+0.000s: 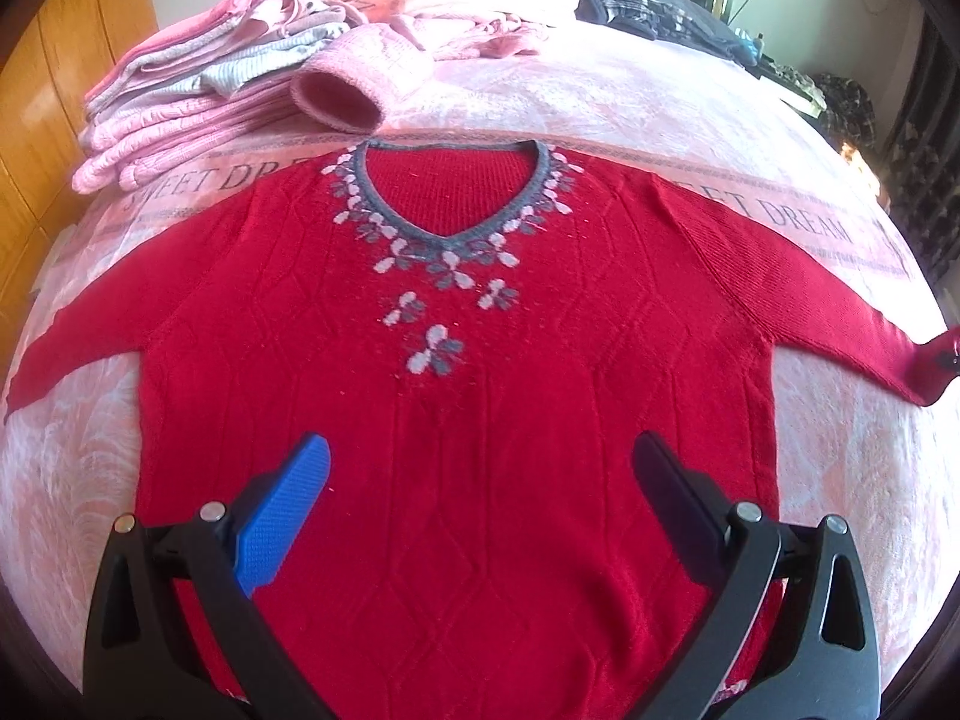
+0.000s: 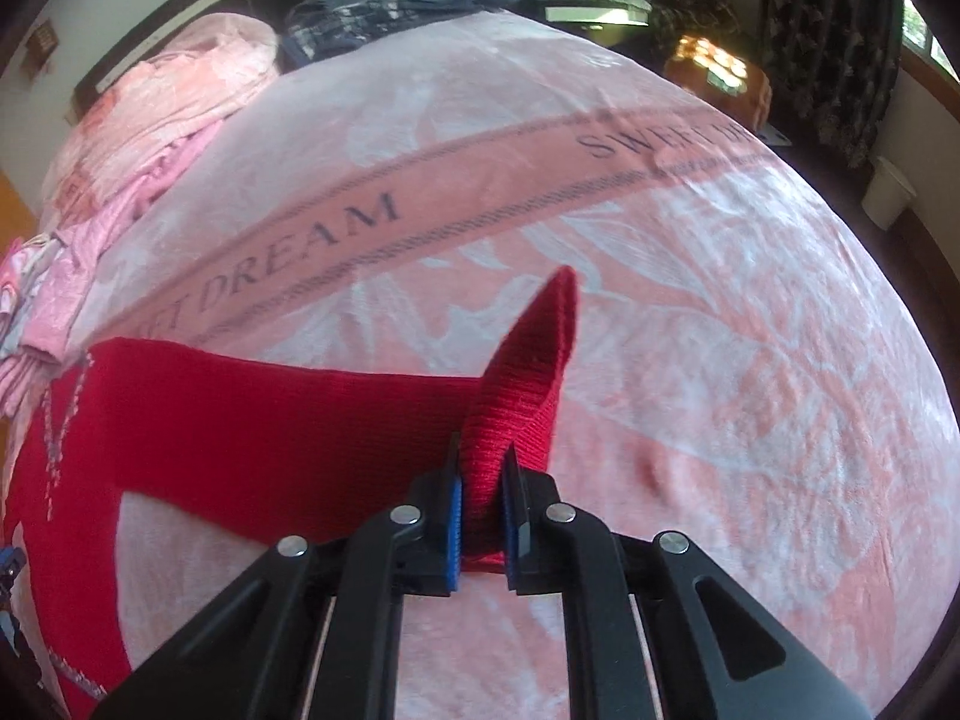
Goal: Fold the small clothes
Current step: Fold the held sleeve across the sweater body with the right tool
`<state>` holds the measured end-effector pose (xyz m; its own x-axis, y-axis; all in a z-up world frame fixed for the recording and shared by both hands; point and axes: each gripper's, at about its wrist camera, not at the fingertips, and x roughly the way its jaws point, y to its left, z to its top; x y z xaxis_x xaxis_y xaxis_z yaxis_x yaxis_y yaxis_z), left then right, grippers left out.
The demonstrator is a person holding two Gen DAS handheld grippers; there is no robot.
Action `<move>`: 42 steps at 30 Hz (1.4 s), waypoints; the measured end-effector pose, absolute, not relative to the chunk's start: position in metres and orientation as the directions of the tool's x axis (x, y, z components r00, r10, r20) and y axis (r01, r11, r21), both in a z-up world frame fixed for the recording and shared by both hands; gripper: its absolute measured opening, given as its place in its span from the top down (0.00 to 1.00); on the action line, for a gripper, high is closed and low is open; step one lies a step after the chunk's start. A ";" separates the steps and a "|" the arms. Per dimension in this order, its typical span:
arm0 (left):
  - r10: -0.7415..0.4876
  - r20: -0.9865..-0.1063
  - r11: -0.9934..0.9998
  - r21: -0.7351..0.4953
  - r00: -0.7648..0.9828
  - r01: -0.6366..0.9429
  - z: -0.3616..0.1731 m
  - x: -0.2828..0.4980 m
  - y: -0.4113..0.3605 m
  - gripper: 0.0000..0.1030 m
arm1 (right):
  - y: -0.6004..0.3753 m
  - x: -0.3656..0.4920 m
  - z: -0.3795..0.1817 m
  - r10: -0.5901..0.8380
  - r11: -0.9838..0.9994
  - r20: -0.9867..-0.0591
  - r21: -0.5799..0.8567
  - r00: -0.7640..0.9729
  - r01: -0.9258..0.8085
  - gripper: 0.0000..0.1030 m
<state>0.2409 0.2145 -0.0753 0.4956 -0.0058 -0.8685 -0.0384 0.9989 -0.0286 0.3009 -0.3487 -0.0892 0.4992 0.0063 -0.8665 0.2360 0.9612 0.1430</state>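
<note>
- Item: red sweater (image 1: pixel 456 420), knitted, grey V-neck trim with grey-and-white flower motifs; lies face up and flat on the pink blanket (image 1: pixel 630 96), both sleeves spread, neck toward 12 o'clock in the left wrist view.
- Left gripper (image 1: pixel 480 468): jaws wide apart, holding nothing, poised over the lower body of the sweater at 6 o'clock.
- Right gripper (image 2: pixel 482 516): blue pads closed on the sleeve cuff (image 2: pixel 522 372), which stands up above the jaws at 12 o'clock; the rest of that sleeve runs away toward 9 o'clock.
- Risk: the grip takes only the cuff end; a quick pull could let the knit slip out, or drag the whole sweater askew since nothing pins the body.
- Risk: the sleeve may twist or bunch as it is carried across, leaving an uneven fold.
- Adjacent: stack of pink clothes (image 1: pixel 198 96) at 10 o'clock, just beyond the neckline; a wide swing might disturb it.
- Lettering: blanket band reads "SWEET DREAM", partly covered; no garment label visible.
</note>
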 end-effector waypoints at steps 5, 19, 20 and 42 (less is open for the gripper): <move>-0.005 -0.867 0.998 -0.037 0.499 -0.055 -0.074 0.243 0.233 0.03 | -0.273 0.314 -0.070 0.103 0.976 -0.837 0.189 0.537 0.107 0.90; -0.005 -0.866 0.993 -0.063 0.500 -0.099 -0.078 0.242 0.283 0.03 | -0.020 0.348 -0.044 0.423 0.906 -0.765 0.342 0.486 -0.251 0.90; -0.005 -0.866 0.993 -0.064 0.500 -0.101 -0.079 0.242 0.286 0.03 | -0.004 0.352 -0.045 0.439 0.898 -0.764 0.350 0.473 -0.268 0.90; -0.081 -0.876 0.995 -0.095 0.475 -0.005 -0.093 0.268 0.251 0.03 | 0.017 0.346 -0.093 0.583 0.811 -0.701 0.530 0.411 -0.247 0.60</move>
<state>0.2677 0.2506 -0.0926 0.4754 -0.0807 -0.8760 -0.0054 0.9955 -0.0947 0.3464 0.0172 -0.0935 0.4112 0.5832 -0.7006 -0.2471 0.8111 0.5302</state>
